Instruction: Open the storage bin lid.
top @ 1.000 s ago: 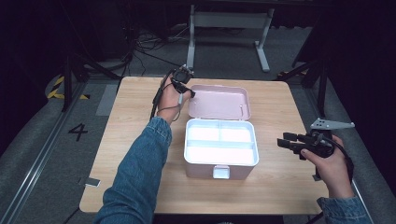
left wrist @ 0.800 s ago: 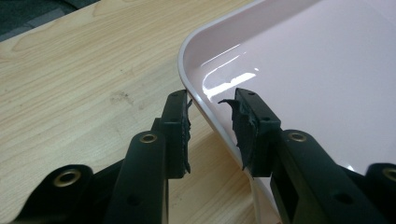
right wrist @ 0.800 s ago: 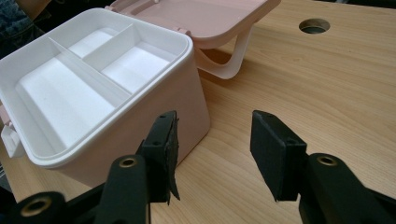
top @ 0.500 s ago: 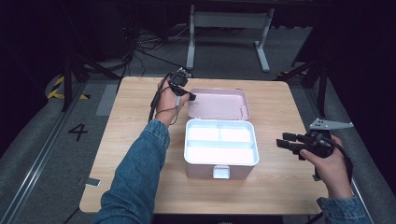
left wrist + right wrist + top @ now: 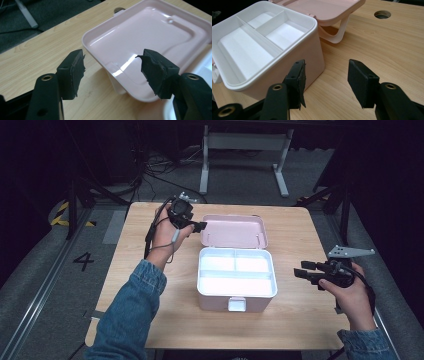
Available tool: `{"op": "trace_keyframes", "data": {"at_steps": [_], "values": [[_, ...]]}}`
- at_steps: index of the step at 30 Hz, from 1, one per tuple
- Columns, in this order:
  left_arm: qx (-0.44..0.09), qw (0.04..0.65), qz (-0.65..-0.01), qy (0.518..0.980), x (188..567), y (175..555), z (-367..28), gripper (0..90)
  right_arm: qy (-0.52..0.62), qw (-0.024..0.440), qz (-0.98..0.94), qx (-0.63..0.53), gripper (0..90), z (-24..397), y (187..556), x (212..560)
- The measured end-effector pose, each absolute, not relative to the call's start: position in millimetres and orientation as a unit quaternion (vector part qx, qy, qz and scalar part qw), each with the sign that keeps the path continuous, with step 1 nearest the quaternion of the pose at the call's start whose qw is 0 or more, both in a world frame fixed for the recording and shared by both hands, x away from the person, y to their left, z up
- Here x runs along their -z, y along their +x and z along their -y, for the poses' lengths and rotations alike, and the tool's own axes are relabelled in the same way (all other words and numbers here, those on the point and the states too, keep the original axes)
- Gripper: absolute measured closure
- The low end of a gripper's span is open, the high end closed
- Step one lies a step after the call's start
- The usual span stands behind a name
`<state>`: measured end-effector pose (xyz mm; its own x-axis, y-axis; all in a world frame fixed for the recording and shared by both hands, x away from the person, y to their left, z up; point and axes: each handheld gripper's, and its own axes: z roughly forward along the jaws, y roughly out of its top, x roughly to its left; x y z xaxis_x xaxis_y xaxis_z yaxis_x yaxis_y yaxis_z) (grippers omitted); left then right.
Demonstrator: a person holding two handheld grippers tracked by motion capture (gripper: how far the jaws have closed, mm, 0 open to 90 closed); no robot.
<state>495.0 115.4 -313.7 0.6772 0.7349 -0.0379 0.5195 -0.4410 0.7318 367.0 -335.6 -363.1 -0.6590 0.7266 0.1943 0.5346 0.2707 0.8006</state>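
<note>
A white box (image 5: pixel 236 295) with three inner compartments stands mid-table, its pink lid (image 5: pixel 235 231) swung open and lying back behind it. My left gripper (image 5: pixel 198 225) hovers at the lid's left edge. In the left gripper view its jaws (image 5: pixel 110 67) stand open after just widening; the lid's (image 5: pixel 150 32) corner lies beyond them, untouched. My right gripper (image 5: pixel 304 274) sits right of the box, pointing at it. Its jaws (image 5: pixel 325 75) are open, having just opened a little more, with only bare table between them. The box's wall (image 5: pixel 312 52) is just left of its left jaw.
The wooden table (image 5: pixel 295 235) has free room to the left and right of the box. A round cable hole (image 5: pixel 382 14) sits in the tabletop. The box's latch (image 5: pixel 236 304) faces the person. A white frame stand (image 5: pixel 245 142) is on the floor beyond the table.
My left gripper has opened and drawn back to the left, away from the lid's edge. The right hand has stayed where it was.
</note>
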Motion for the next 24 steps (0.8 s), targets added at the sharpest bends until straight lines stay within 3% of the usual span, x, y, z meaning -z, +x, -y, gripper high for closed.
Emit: {"op": "trace_keyframes", "data": {"at_steps": [9, 12, 24], "values": [[-0.151, 0.373, -0.347, 0.847, 290, 446, -134, 34.3, 0.383, 0.116, -0.801, -0.446, 48.9, 325, 380, 357], [-0.15, 0.369, -0.344, 0.85, 287, 431, -142, 33.9, 0.384, 0.098, -0.804, -0.443, 48.3, 322, 387, 354], [-0.155, 0.35, -0.353, 0.854, 301, 386, -184, 30.6, 0.376, 0.094, -0.811, -0.439, 48.1, 318, 401, 349]]}}
